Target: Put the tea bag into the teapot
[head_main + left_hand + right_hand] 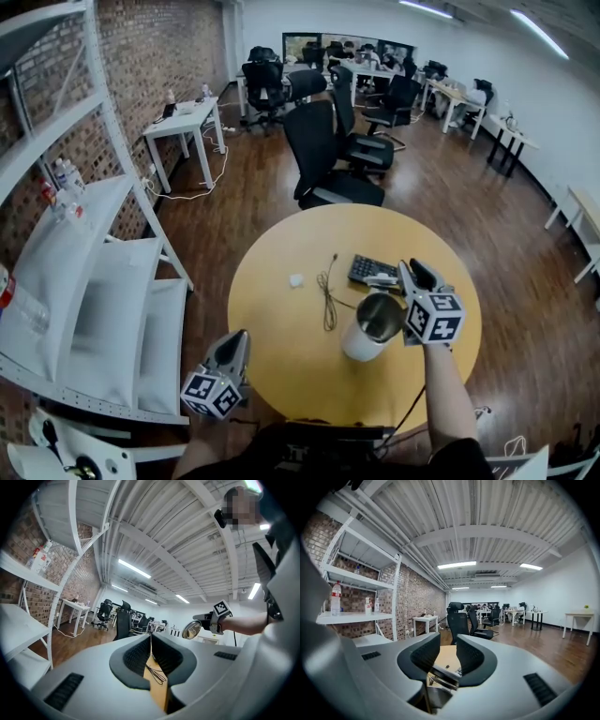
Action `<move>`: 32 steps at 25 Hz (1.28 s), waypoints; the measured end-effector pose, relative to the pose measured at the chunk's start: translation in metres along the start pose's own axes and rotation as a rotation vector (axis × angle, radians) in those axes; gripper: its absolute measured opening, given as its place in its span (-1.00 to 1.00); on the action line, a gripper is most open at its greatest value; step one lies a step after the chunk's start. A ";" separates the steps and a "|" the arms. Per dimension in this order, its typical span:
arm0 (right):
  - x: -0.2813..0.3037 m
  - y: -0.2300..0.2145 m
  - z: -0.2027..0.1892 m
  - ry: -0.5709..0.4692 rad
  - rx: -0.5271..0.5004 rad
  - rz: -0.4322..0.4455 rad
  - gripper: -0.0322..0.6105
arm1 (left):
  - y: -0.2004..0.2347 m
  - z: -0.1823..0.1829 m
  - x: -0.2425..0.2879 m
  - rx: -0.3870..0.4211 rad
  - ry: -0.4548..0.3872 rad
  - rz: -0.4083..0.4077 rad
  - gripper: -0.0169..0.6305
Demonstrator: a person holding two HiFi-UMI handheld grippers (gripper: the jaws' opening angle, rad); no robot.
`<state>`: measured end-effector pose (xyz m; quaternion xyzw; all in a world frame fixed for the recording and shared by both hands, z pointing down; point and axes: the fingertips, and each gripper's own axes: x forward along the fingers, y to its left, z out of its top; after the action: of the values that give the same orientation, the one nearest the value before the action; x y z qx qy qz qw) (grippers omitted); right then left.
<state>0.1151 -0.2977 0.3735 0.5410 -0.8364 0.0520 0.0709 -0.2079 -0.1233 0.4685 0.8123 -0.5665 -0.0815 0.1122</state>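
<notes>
Your right gripper [413, 274]: narrow, clamped on teapot [373, 328] | teapot: shiny steel, tilted | tea bag [296, 279]: small, white, on table [281, 328] | your left gripper [236, 339]: closed, empty

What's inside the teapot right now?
Only bare metal wall shows inside the teapot; its bottom is hidden. The tea bag lies on the table.

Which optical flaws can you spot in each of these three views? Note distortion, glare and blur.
Head view: the fisheye lens bows the white shelving. Left gripper view: black circular vignette, ceiling strip lights blown out, teapot rim gleaming. Right gripper view: same vignette; the near right claw looks slightly soft, the far office sharper.
</notes>
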 end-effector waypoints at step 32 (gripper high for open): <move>-0.055 0.045 -0.102 0.018 0.006 0.046 -0.60 | -0.023 -0.025 0.019 0.001 0.081 -0.101 -0.94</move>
<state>0.1031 -0.2131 0.4641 0.5214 -0.8478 0.0611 0.0757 -0.1743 -0.1312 0.4865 0.8426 -0.5198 -0.0539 0.1303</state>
